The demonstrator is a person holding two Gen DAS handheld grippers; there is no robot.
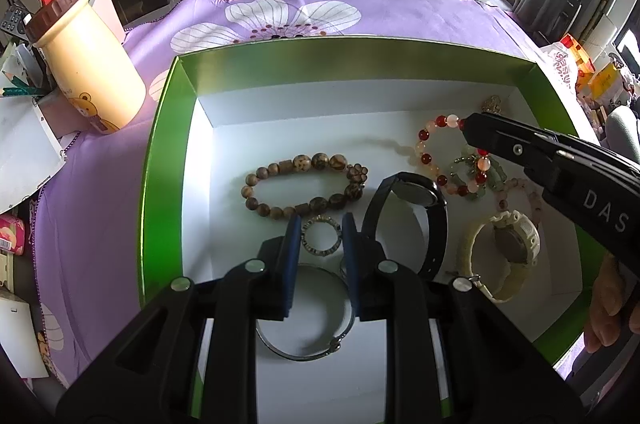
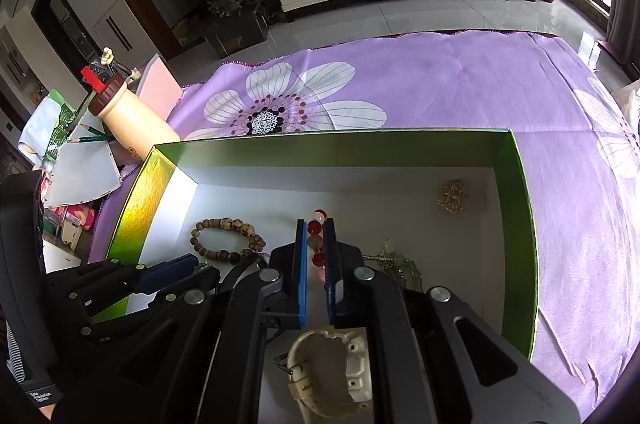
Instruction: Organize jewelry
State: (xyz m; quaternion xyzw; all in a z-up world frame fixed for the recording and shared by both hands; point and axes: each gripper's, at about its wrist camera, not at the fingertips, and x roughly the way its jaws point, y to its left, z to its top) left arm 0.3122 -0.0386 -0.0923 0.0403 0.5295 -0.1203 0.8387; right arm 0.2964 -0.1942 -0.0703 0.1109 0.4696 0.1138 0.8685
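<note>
A green box (image 1: pixel 168 159) with a white floor holds the jewelry. My left gripper (image 1: pixel 321 238) is low over the box's near side, its blue pads shut on a small silver ring (image 1: pixel 320 222). My right gripper (image 2: pixel 315 244) is shut on a red and pink bead bracelet (image 1: pixel 430 159), pinching its far beads. A brown wooden bead bracelet (image 1: pixel 304 183), a black watch (image 1: pixel 416 207), a cream watch (image 2: pixel 332 372), a silver bangle (image 1: pixel 308 340), a green stone bracelet (image 2: pixel 400 264) and a gold brooch (image 2: pixel 452 195) lie on the box floor.
The box sits on a purple flowered cloth (image 2: pixel 440 83). A cream bottle with a brown cap (image 1: pixel 88 71) and loose papers (image 1: pixel 24 151) stand left of it. A person's hand (image 1: pixel 608 308) holds the right gripper at the box's right wall.
</note>
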